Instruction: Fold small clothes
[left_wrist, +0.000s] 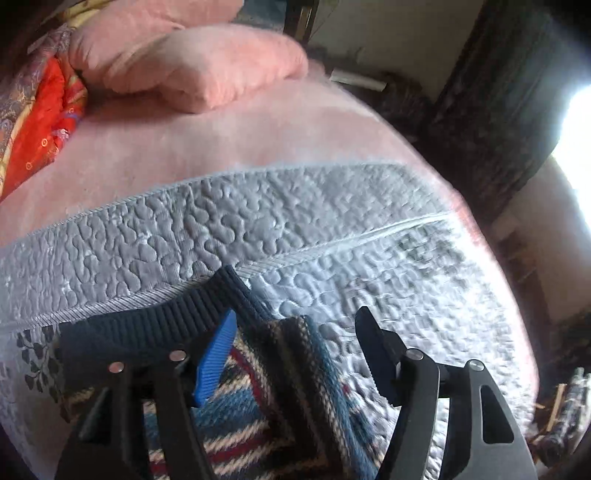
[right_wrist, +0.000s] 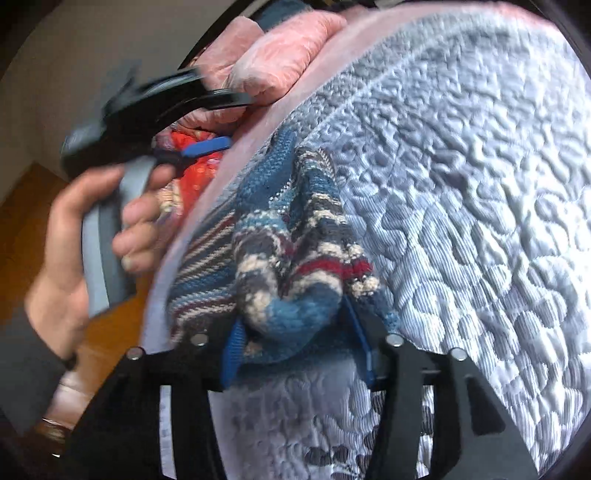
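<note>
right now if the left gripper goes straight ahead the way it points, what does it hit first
The left gripper is open over the sweater. Straight on, it would probably pass the dark ribbed hem and meet the grey quilt; depth is unclear.

Left wrist view: low over grey quilt (left_wrist: 295, 221), facing pink pillows (left_wrist: 192, 62). Right wrist view: close, facing striped knit garment (right_wrist: 295, 236). Shared: quilt, garment, pillows.
</note>
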